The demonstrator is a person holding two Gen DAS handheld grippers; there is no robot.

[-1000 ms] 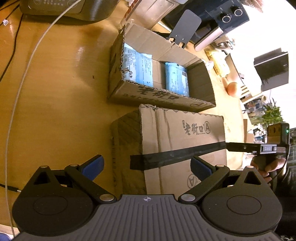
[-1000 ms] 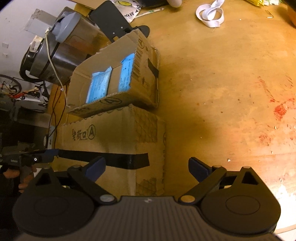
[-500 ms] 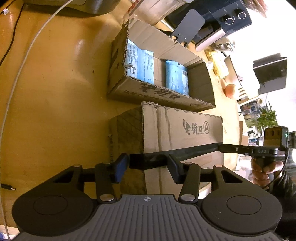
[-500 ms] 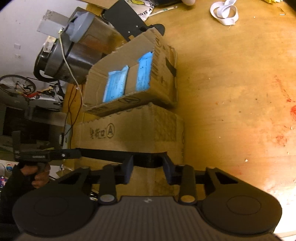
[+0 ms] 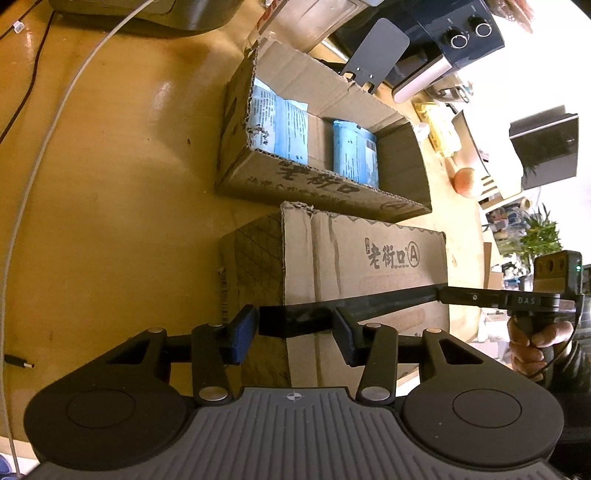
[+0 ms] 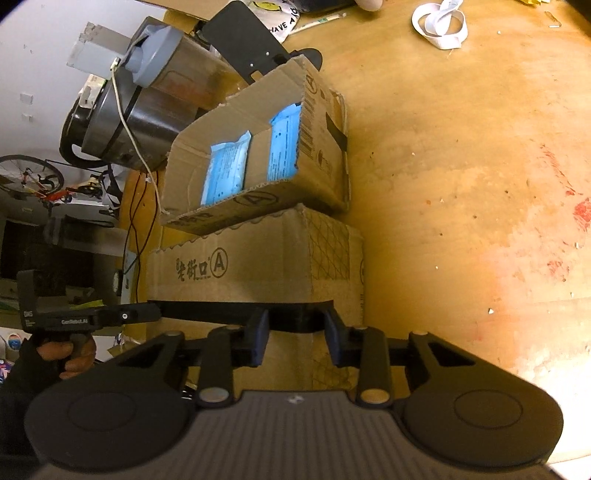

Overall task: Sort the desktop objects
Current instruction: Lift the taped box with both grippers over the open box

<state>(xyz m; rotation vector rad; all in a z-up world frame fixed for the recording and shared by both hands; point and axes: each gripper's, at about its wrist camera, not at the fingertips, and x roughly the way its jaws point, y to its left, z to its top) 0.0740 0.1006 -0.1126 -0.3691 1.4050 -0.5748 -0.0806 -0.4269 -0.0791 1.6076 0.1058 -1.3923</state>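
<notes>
L wrist: left gripper (image 5: 295, 326) jaws narrowed onto closed carton's (image 5: 364, 266) near left corner at black tape (image 5: 295, 320); open carton (image 5: 317, 147) w/ blue packets (image 5: 291, 127) at 12 o'clock, touching.

R wrist: right gripper (image 6: 297, 326) jaws likewise pinching the right corner; bare desk (image 6: 461, 166) at 3 o'clock.

Past my tools I see a wooden table (image 6: 461, 155), a steel kettle (image 6: 147, 110) with a white cable (image 5: 48, 122), a black appliance with two dials (image 5: 469, 26), and a white strap (image 6: 441, 24).
</notes>
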